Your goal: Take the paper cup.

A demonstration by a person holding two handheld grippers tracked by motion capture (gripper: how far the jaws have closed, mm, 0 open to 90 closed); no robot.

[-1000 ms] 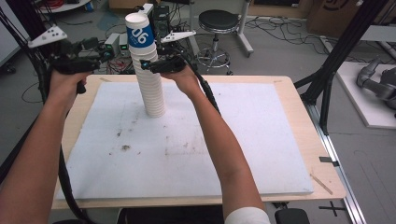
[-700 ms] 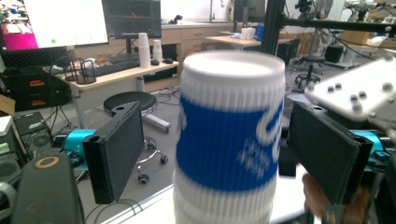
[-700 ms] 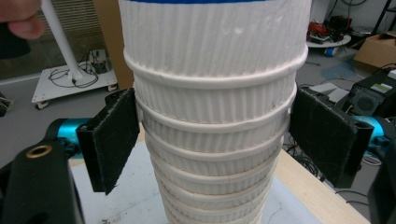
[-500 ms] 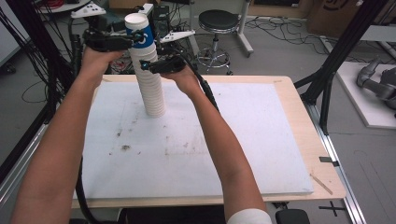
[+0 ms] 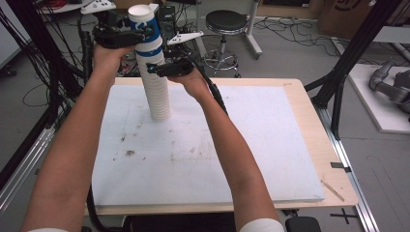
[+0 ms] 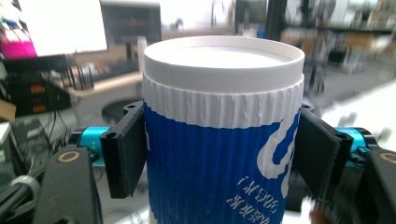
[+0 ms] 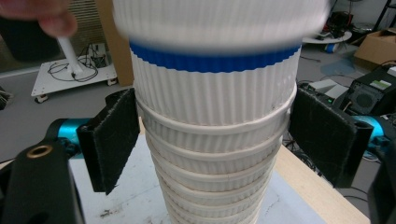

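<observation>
- Cluttered workshop surroundings frame a wooden table (image 5: 316, 130) topped with a white board (image 5: 232, 145); cables cover the floor and a round stool (image 5: 224, 21) stands beyond the far edge.
- Near the board's far left corner, a tall stack of ribbed white paper cups (image 5: 157, 92) stands upright.
- Topmost in the stack is a blue-and-white cup (image 5: 146, 34), its white rim uppermost.
- From the left, the left gripper (image 5: 138, 36) reaches that top cup. Seen from the left gripper view, its two black pads (image 6: 126, 154) sit against opposite sides of the blue cup (image 6: 219, 154), clamped just below the rim.
- Lower down, the right gripper (image 5: 153, 68) meets the stack from the right. Seen from the right gripper view, its jaws are spread wide around the white cups (image 7: 215, 140); the left pad (image 7: 109, 140) touches the stack, and the right pad lies at its edge. Whether they press is unclear.
- Both forearms stretch across the board from the near edge.
</observation>
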